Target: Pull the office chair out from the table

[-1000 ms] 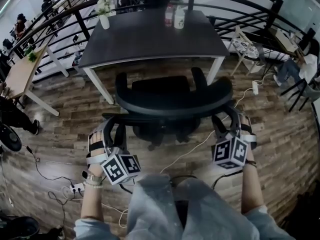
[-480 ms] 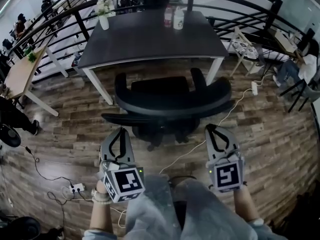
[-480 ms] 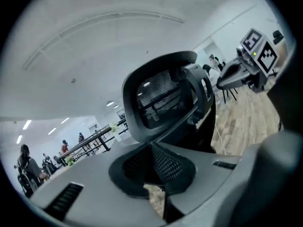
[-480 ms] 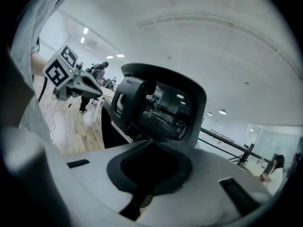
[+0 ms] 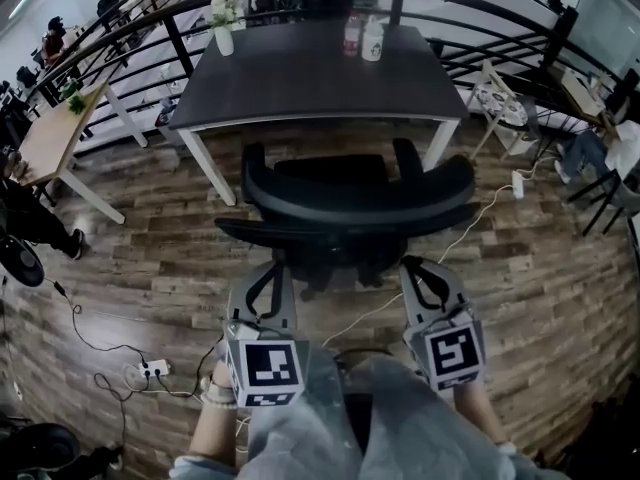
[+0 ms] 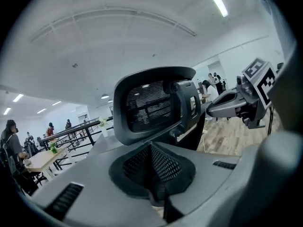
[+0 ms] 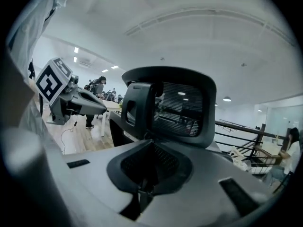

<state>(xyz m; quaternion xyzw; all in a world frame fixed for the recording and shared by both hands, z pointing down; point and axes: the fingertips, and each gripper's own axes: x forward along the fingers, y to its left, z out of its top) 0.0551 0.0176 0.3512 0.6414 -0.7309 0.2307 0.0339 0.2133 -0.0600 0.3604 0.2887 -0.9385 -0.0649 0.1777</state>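
The office chair (image 5: 355,203) bars the table (image 5: 310,73); floor (image 5: 150,253) at its left seems open.

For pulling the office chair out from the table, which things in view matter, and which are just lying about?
Job: office chair, table, left gripper and right gripper, both shut and empty.
Lying about: flower vase, two bottles, power strip.

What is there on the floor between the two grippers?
In the head view, a white cable crosses bare wooden floor between the left gripper and right gripper.
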